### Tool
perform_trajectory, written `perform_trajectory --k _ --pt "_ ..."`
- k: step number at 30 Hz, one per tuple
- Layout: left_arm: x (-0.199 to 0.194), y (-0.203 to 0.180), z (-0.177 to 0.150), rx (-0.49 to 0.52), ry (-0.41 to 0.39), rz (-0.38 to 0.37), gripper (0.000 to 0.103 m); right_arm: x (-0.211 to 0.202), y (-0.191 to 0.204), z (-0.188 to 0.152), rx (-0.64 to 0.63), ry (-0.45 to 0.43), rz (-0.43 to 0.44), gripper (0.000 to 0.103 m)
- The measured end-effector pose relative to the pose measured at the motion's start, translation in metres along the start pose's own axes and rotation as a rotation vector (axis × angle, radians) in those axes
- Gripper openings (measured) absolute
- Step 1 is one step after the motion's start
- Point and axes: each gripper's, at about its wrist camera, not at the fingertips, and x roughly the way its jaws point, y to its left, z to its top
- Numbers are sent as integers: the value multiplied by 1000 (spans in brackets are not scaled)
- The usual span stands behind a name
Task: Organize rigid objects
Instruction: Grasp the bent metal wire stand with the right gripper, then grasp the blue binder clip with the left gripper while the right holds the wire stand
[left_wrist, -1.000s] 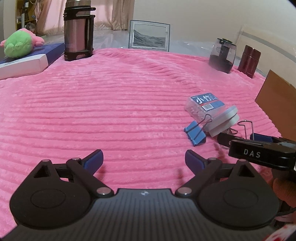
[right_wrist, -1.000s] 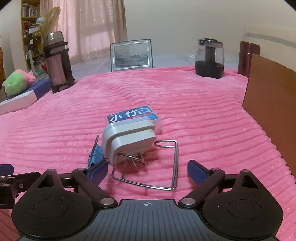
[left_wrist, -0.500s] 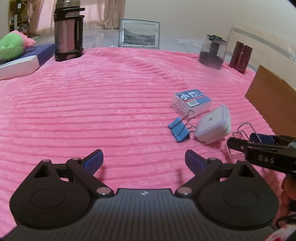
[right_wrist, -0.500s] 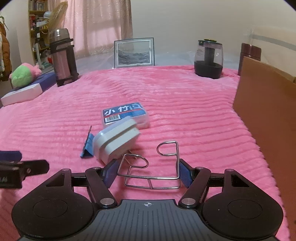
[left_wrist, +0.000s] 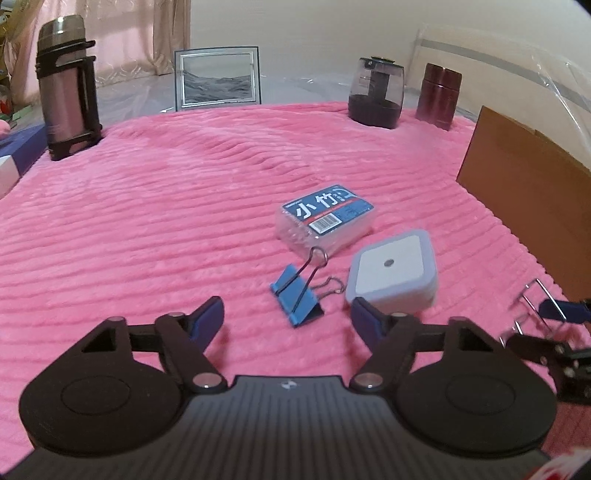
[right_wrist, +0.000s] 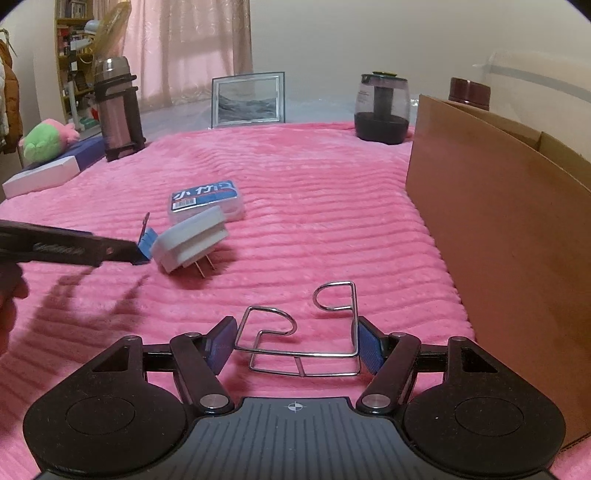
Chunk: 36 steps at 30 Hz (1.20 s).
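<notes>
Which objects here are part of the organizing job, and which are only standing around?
Job:
- wire rack, held in the right gripper
- blue binder clip, between the closing left gripper jaws
- white plug
- clear box
- cardboard box

Background:
- thermos
- picture frame
- glass kettle
- plush toy

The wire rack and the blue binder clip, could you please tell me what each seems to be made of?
Wire rack: bent metal rod, apparently chromed, judging by its bright glints. Binder clip: probably painted sheet steel, matte blue, with shiny wire handles.
</notes>
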Motion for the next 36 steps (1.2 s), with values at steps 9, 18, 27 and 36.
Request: perform_trajectory --k 9,18,27,36 --pt "32 -1 4 42 21 -25 33 6 -1 3 -10 -13 17 65" --pt "10 -3 -4 19 46 -26 23 1 0 1 -24 -15 40 65" --pt "-56 -20 -50 -41 78 -35 19 -22 11 -4 -43 -20 77 65" --pt "-77 -22 -69 -48 81 -106 22 -39 8 -14 -30 -14 73 65"
